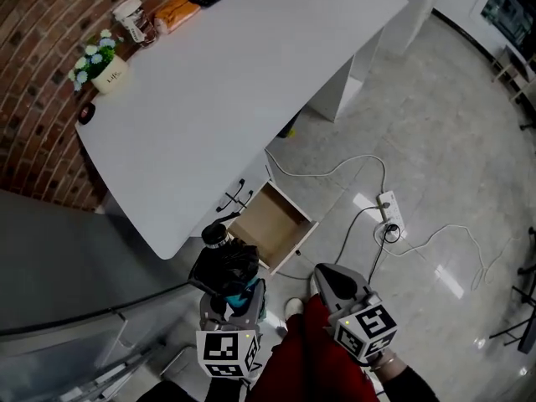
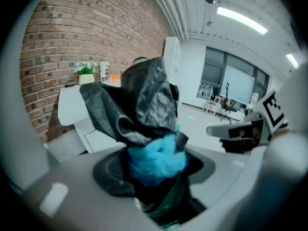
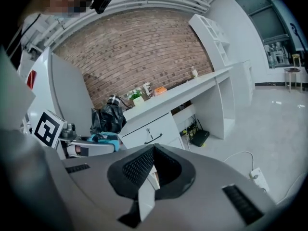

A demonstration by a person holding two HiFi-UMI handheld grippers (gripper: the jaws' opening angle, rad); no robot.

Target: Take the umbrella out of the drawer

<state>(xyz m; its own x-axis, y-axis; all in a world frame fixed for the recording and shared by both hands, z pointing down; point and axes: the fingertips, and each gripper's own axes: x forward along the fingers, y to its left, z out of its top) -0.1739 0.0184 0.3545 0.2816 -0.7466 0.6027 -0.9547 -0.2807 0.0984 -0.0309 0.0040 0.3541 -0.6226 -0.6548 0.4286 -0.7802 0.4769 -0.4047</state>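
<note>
The folded black umbrella (image 1: 224, 262), with blue cloth bunched where it is gripped, is out of the open drawer (image 1: 270, 224) and held just in front of the drawer's near corner, clamped in the left claw (image 1: 241, 296). The drawer's bare wooden floor shows nothing left inside. The right claw (image 1: 333, 281), also in front of the drawer, is closed on nothing. The removal looks essentially done. At most it remains to carry the umbrella clear or set it down, perhaps on the white table (image 1: 234, 82) above the drawer.

Your white desk (image 1: 251, 82) carries a flower pot (image 1: 99, 64), a jar (image 1: 134, 19) and an orange packet (image 1: 174, 12) along the brick-wall side. Its drawer (image 1: 270, 224) stands open. On the floor (image 1: 435, 166) you have a power strip (image 1: 390, 214) and cables (image 1: 335, 172).
</note>
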